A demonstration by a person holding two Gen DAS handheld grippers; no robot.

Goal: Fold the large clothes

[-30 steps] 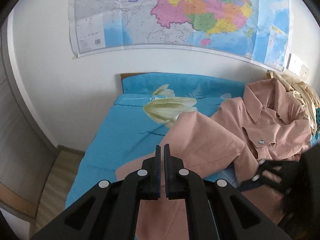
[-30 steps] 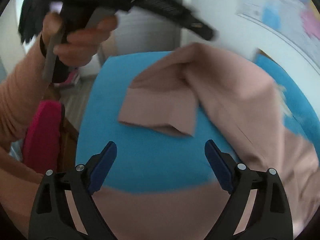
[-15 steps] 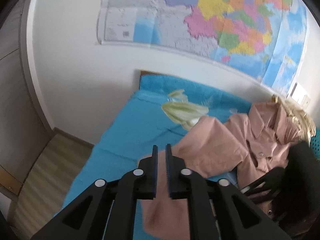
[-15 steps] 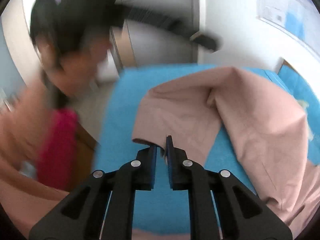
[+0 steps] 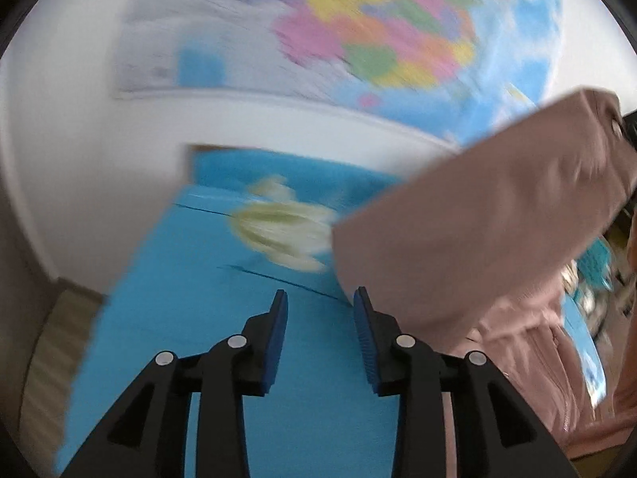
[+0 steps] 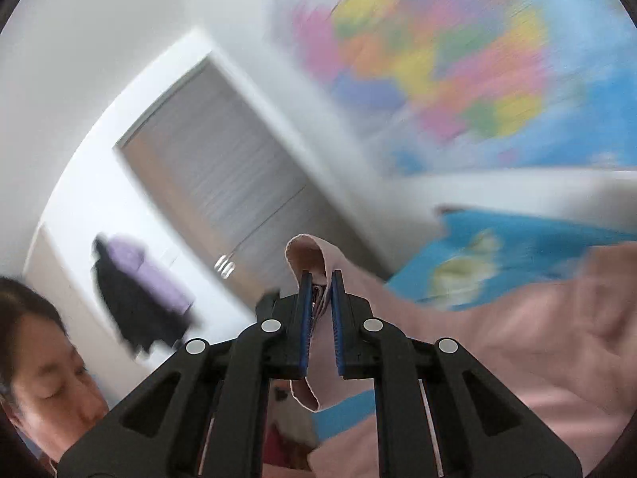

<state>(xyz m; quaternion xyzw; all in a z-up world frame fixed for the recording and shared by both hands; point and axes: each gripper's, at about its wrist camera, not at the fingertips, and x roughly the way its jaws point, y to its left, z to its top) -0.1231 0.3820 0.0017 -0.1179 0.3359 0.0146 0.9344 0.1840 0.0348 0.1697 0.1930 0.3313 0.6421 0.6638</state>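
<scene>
The right gripper point(image 6: 318, 279), jaws clamped on the pink shirt point(image 6: 537, 330), lifts its edge, seemingly a sleeve; the left gripper point(image 5: 320, 296), jaws apart, should next clamp fabric at three o'clock.

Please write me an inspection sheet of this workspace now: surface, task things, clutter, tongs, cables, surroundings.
Surface: bed with blue flower-print sheet.
Job's things: large dusty-pink button-up garment, one part lifted, the rest lying on the bed.
Clutter: blurred items at the bed's far right edge, cannot identify.
Tongs: left tongs open, holding nothing; right tongs shut on a fold of the pink garment's edge.
Cables: nothing seen.
Surroundings: colourful wall map, grey wardrobe door, dark and purple hanging clothes, person's face.
</scene>
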